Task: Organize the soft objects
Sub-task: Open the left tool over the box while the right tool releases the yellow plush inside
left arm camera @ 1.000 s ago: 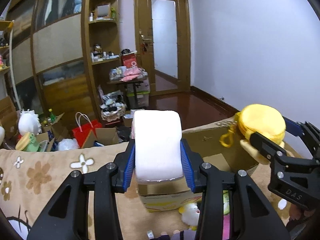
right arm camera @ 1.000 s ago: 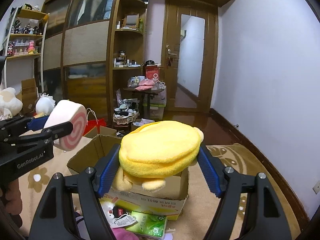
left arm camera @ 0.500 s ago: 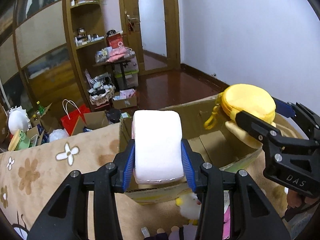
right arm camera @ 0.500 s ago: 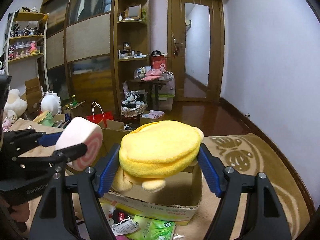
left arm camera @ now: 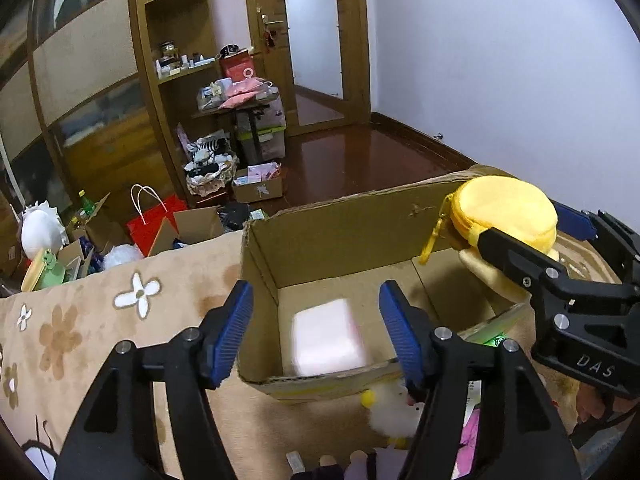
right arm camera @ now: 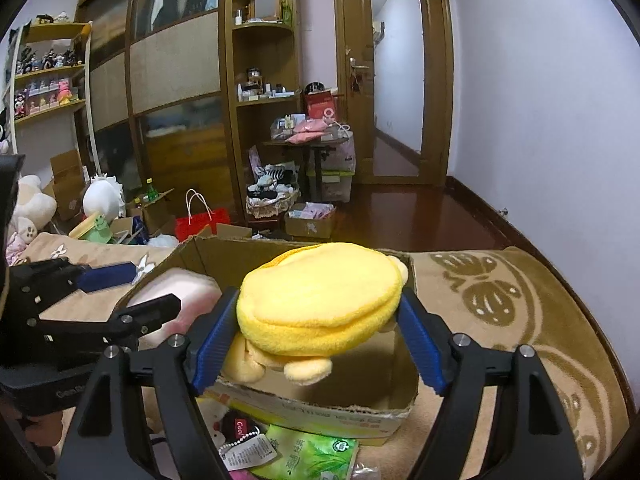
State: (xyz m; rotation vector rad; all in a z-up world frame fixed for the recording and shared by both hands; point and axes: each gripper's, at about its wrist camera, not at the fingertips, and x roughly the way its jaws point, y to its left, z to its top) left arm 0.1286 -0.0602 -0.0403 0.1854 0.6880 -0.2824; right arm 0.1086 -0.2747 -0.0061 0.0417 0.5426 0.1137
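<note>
The left hand-held gripper point(left arm camera: 316, 332) hangs over the cardboard box point(left arm camera: 340, 236) with its jaws opening and clear of the blurred pink-and-white roll plush point(left arm camera: 326, 336) inside the box, while the right hand-held gripper point(right arm camera: 318, 332), jaws opening, has the yellow plush pouch point(right arm camera: 320, 296) between its pads above the box.

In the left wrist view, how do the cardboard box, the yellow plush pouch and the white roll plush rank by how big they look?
1. cardboard box, clearly largest.
2. and 3. yellow plush pouch and white roll plush: they look alike; the roll is blurred, so no ranking.
</note>
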